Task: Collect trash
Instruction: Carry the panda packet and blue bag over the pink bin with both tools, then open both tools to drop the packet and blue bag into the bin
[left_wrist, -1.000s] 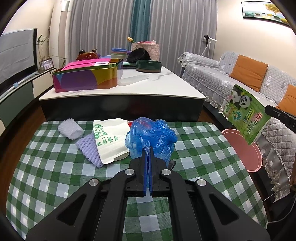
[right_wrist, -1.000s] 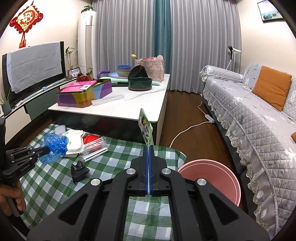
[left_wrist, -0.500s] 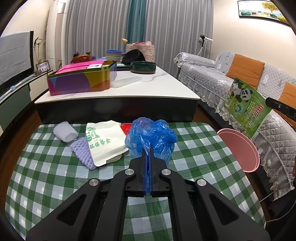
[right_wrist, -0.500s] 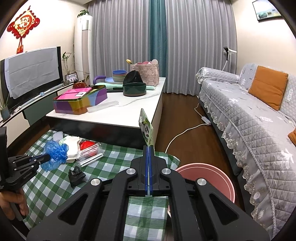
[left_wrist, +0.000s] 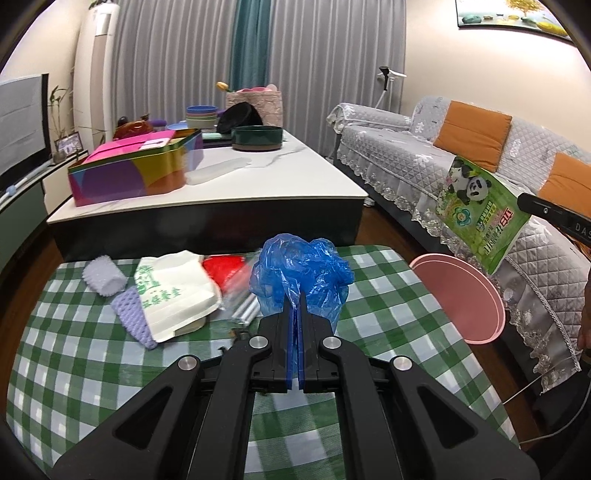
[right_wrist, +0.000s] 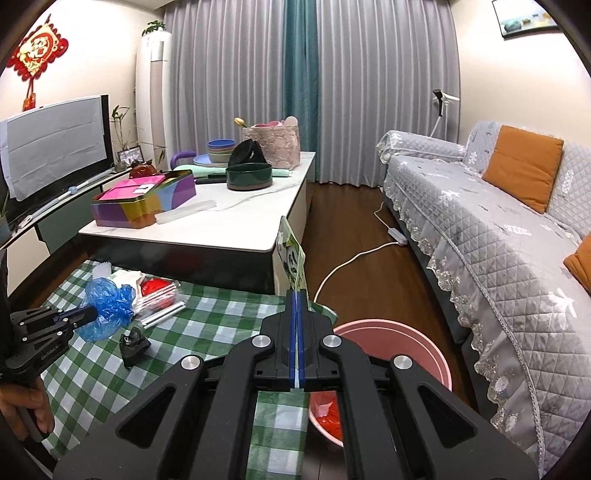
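Observation:
My left gripper (left_wrist: 295, 301) is shut on a crumpled blue plastic bag (left_wrist: 301, 275), held above the green checked tablecloth (left_wrist: 74, 362). From the right wrist view the same blue bag (right_wrist: 107, 308) hangs at the left gripper's tip (right_wrist: 92, 314). My right gripper (right_wrist: 296, 295) is shut on a green panda-print packet (right_wrist: 293, 260), seen edge-on, just above and left of the pink bin (right_wrist: 399, 343). The left wrist view has the packet (left_wrist: 480, 214) held over the pink bin (left_wrist: 461, 295). Red trash (right_wrist: 327, 410) lies inside the bin.
On the cloth lie a white paper bag (left_wrist: 173, 291), purple foam nets (left_wrist: 129, 317), a red item (left_wrist: 223, 267), clear wrapping (left_wrist: 240, 310) and a small black object (right_wrist: 133, 343). A white coffee table (right_wrist: 229, 221) stands behind. A grey sofa (right_wrist: 498, 240) runs along the right.
Both grippers have drifted slightly with their loads still held. In the left view the table's trash has slid leftward and the bin shows more fully.

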